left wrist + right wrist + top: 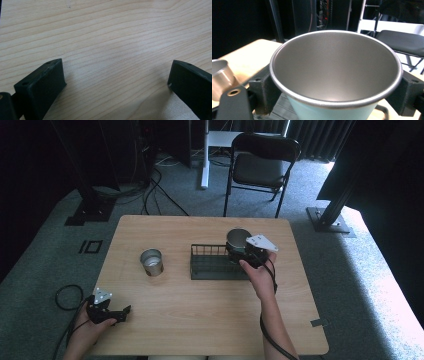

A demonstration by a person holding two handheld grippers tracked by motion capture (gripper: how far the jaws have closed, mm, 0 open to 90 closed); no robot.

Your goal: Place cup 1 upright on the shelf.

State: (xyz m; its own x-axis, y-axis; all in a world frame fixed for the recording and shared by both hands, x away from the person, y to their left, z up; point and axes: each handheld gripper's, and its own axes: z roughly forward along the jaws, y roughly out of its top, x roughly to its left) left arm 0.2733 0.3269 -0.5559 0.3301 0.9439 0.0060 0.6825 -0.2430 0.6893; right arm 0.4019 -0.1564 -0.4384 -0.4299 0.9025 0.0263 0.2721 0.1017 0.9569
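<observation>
My right gripper is shut on a metal cup with a pale teal outside, upright over the right end of a black wire basket. In the right gripper view the cup's empty steel inside sits between both jaws. A second, bare steel cup stands on the table left of the basket, also at the left edge of the right gripper view. My left gripper rests open near the table's front left corner, its jaws spread wide over bare wood.
The wooden table has bare room across its front half. Beyond it stand a black folding chair, a white desk leg, black stands and floor cables on grey carpet.
</observation>
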